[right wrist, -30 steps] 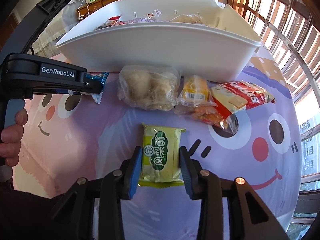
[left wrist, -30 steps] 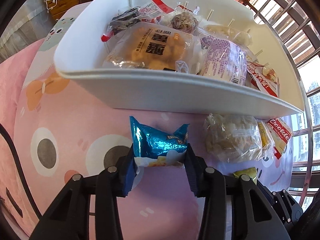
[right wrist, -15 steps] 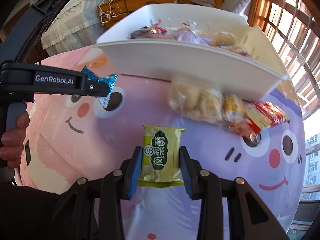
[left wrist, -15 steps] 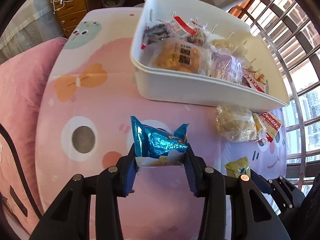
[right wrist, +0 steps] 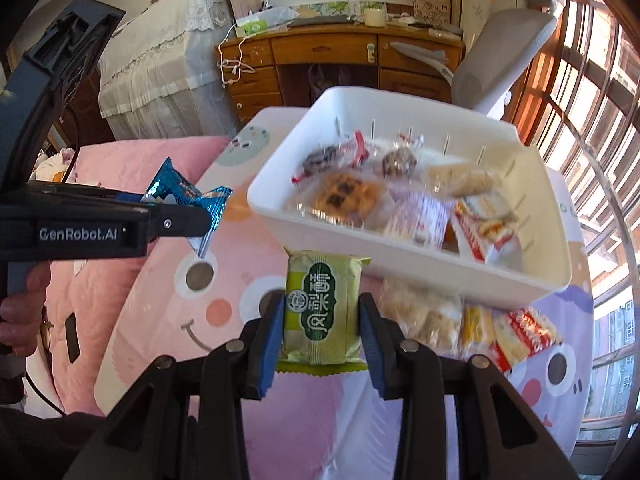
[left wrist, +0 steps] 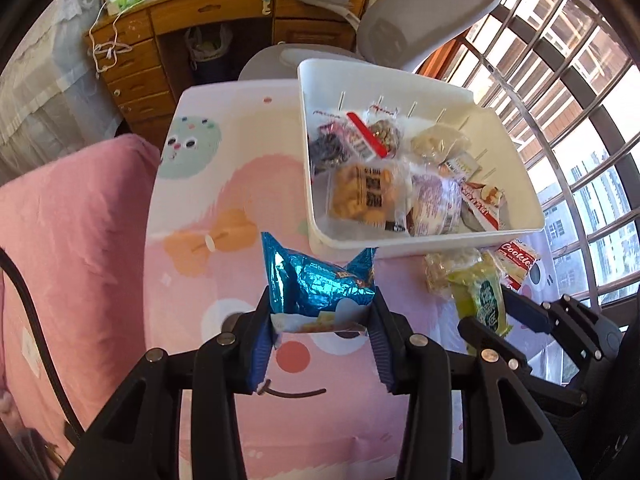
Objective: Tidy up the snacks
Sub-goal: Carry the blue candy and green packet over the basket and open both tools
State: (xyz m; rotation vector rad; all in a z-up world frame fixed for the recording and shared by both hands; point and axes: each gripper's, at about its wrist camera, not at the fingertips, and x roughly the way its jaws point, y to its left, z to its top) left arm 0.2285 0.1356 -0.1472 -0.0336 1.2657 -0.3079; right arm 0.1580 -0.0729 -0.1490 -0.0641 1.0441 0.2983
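Note:
My left gripper [left wrist: 322,320] is shut on a blue foil snack packet [left wrist: 318,286] and holds it in the air above the table, short of the white bin [left wrist: 400,242]. My right gripper [right wrist: 322,320] is shut on a green snack packet [right wrist: 322,308], also held high in front of the white bin [right wrist: 400,256]. The bin holds several wrapped snacks. The left gripper and blue packet [right wrist: 184,194] show at the left of the right wrist view. The green packet [left wrist: 482,298] shows at the right of the left wrist view.
A clear bag of puffed snacks [right wrist: 420,314], a yellow packet [right wrist: 476,326] and a red cookie packet [right wrist: 524,334] lie on the cartoon tablecloth [left wrist: 224,184] beside the bin's near wall. A grey chair [left wrist: 432,20], a wooden desk [right wrist: 320,56] and a pink cushion [left wrist: 72,220] surround the table.
Both grippers have risen well above the table with their packets still held. The bin's inside now shows from above in both views.

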